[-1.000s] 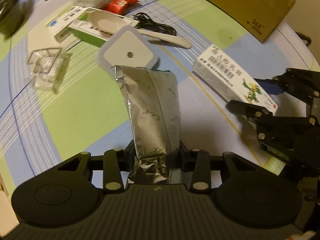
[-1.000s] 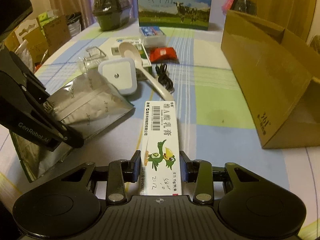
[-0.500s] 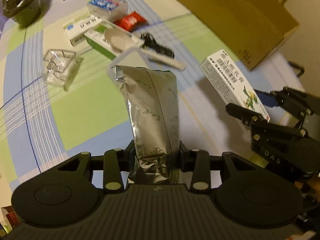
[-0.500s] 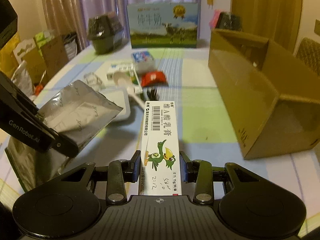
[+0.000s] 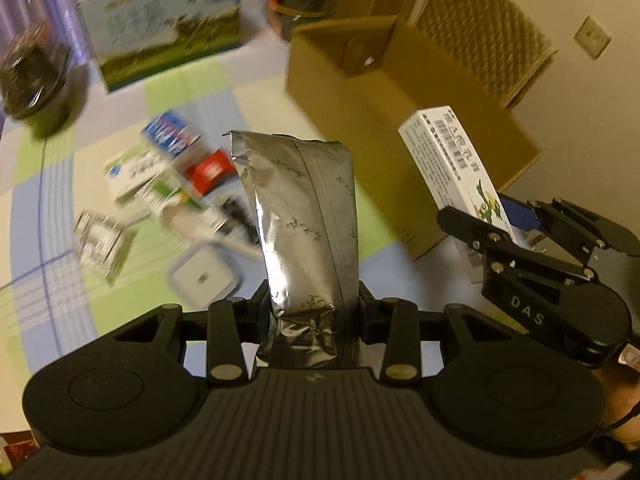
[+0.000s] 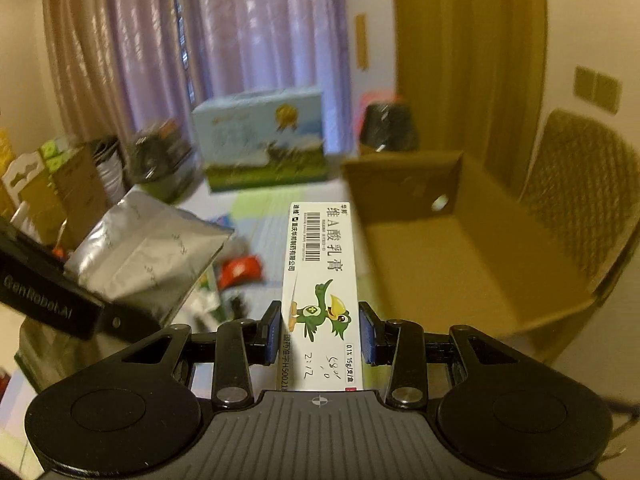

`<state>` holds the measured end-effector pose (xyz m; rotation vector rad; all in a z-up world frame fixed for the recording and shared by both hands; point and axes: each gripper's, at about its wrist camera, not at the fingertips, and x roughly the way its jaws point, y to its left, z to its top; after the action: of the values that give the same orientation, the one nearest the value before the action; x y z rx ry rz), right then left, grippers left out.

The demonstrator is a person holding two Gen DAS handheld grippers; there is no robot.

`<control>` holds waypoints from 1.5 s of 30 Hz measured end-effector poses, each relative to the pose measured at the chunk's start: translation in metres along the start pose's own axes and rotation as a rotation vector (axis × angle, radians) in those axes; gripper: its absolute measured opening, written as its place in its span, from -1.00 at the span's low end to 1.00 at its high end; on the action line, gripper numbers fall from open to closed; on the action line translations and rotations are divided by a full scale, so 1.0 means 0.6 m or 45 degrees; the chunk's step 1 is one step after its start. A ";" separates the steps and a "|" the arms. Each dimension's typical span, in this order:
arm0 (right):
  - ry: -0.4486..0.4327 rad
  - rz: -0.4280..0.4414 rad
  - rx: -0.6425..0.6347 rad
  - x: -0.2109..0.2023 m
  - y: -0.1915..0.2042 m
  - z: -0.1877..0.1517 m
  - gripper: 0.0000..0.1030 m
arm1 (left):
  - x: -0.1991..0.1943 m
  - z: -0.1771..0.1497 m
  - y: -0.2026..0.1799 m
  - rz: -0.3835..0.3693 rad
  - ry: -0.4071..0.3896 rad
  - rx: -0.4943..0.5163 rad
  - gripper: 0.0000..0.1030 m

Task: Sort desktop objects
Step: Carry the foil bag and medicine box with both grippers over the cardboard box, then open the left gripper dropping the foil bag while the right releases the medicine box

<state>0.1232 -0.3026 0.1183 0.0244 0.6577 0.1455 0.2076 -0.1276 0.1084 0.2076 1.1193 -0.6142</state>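
Left claw: the left claw (image 5: pixel 314 312) is clamped on the crumpled foot of a silver foil pouch (image 5: pixel 300 216), which stands up toward 12 o'clock, clear of the surface (image 5: pixel 56 280)
Right claw: the right claw (image 6: pixel 320 332) pinches a white ointment box (image 6: pixel 320 280) with a green bird print by its long sides; the box points to 12 o'clock
Progress: both items are lifted, neither is dropped off yet, so this pair looks mid-carry
Left to sort: at 10 o'clock of the pouch, blurred, lie a red packet (image 5: pixel 210 170), a blue-and-white pack (image 5: pixel 172 136), a white square gadget (image 5: pixel 204 278), a clear plastic tray (image 5: pixel 100 240) and a black cable (image 5: pixel 240 220)
Container: an open cardboard box (image 6: pixel 460 248) sits at 2 o'clock of the ointment box; the floor that shows looks bare, though its near corner is hidden
Judgement: sorting seems early, most things are unsorted
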 end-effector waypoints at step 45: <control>0.119 -0.160 0.040 0.127 -0.300 0.065 -0.31 | 0.210 0.226 -0.173 -0.215 -0.084 -0.291 -0.23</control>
<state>0.2294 -0.4688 0.0902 0.0063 0.7527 0.0150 0.2917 -0.3187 0.0707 -0.1041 1.1400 -0.6323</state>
